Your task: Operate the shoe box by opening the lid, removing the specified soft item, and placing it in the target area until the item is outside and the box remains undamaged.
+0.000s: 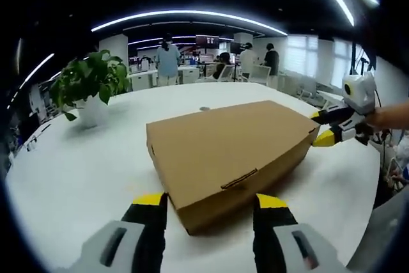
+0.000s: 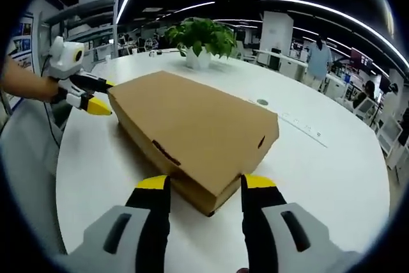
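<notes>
- The white counter carries everything; a potted plant stands well apart from the work, towards the far edge.
- The shoe box, plain brown cardboard, lies flat mid-counter with its lid shut. Its long axis runs from one pair of tongs to the other, a corner pointing at each.
- The left tongs stand wide, straddling the near corner without clamping it.
- The right tongs are likewise wide around the opposite corner; in the left gripper view they show at the box's far end.
- Judged step: opening has not begun. Next move likely calls for catching the lid's edge near the tab and lifting gently so the cardboard does not tear.
</notes>
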Demonstrator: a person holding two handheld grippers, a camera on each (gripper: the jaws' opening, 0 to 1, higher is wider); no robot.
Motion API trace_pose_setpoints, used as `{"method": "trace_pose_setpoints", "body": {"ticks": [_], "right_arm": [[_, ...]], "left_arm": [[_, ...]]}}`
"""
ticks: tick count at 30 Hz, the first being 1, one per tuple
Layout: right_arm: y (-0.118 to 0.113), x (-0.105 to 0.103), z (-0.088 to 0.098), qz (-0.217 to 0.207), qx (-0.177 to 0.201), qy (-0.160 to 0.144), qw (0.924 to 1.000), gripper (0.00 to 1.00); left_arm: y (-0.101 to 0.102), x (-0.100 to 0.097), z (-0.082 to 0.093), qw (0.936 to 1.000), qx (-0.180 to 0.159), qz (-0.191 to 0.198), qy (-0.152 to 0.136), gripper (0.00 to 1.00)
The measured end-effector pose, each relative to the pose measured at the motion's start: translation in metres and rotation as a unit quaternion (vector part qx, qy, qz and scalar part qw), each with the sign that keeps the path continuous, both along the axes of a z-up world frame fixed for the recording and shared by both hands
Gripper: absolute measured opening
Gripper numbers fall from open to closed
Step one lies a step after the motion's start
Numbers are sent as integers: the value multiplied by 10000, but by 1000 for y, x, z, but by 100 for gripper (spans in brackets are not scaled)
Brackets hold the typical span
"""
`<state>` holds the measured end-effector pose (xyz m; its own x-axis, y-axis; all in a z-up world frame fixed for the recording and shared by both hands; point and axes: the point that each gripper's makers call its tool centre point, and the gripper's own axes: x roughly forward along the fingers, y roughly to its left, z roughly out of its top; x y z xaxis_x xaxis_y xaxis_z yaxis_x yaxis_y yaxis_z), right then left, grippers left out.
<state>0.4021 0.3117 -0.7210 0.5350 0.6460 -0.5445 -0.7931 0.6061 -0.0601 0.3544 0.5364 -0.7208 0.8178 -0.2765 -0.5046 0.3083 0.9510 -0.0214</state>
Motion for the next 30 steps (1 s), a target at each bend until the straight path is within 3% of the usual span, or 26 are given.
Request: {"method": "trace_pose_setpoints", "body": {"ticks": [11,30], "right_arm": [[2,-2,-1,-96,1,2,10000,39],[12,-20,-1,-327,-89,56,9994,39]], "left_arm": [[5,3,0,10000,45,49,-17,50],[16,-2,0,9996,141,-228,117,48]]}}
